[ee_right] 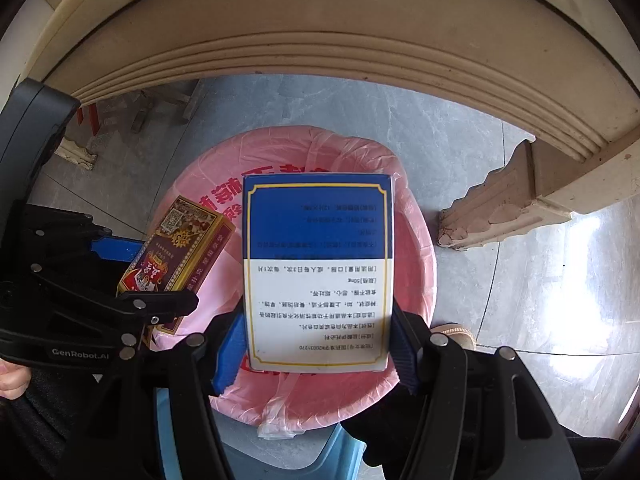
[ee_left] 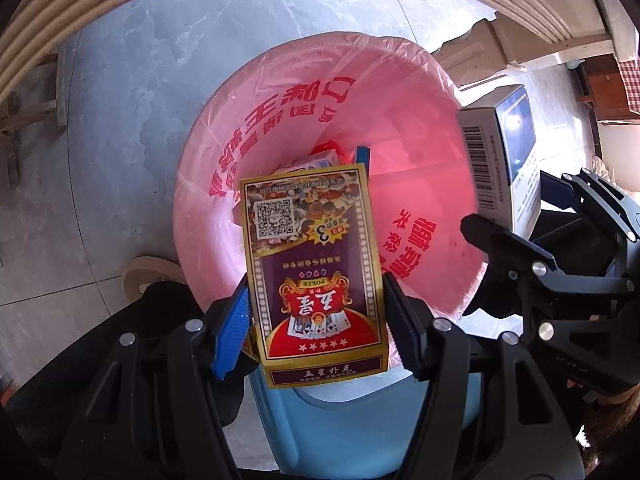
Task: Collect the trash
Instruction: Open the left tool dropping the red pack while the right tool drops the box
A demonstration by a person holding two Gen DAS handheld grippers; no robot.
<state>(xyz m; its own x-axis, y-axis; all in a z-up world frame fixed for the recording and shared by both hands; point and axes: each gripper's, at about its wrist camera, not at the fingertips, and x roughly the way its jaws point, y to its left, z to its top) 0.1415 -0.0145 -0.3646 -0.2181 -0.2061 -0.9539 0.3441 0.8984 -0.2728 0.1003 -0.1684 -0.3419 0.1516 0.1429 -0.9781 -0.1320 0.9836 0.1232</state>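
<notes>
The poker card box (ee_left: 316,276), gold-edged and purple with a QR code on its face, sits clamped between the two pads of the left gripper (ee_left: 316,312), which closes on its lower sides. It hangs directly above the open mouth of the trash bin (ee_left: 208,216), a round bin lined with a pink plastic bag (ee_left: 420,184) printed in red characters. Down inside the bin, past the card box's far end, lie a few small packages (ee_left: 316,160).

Just beside it, over the same bin, the right gripper (ee_right: 318,344) grips a blue-and-white medicine box (ee_right: 318,272) by its lower sides, the printed white panel facing the camera. In the right wrist view this box covers the middle of the bin (ee_right: 416,280), with the card box (ee_right: 176,256) over the bin's left rim.

At the bin's near edge a light blue plastic stool (ee_left: 340,420) shows. The bin stands on a grey tiled floor (ee_left: 120,120), and a cream moulded furniture edge (ee_right: 320,40) curves beyond the bin.
</notes>
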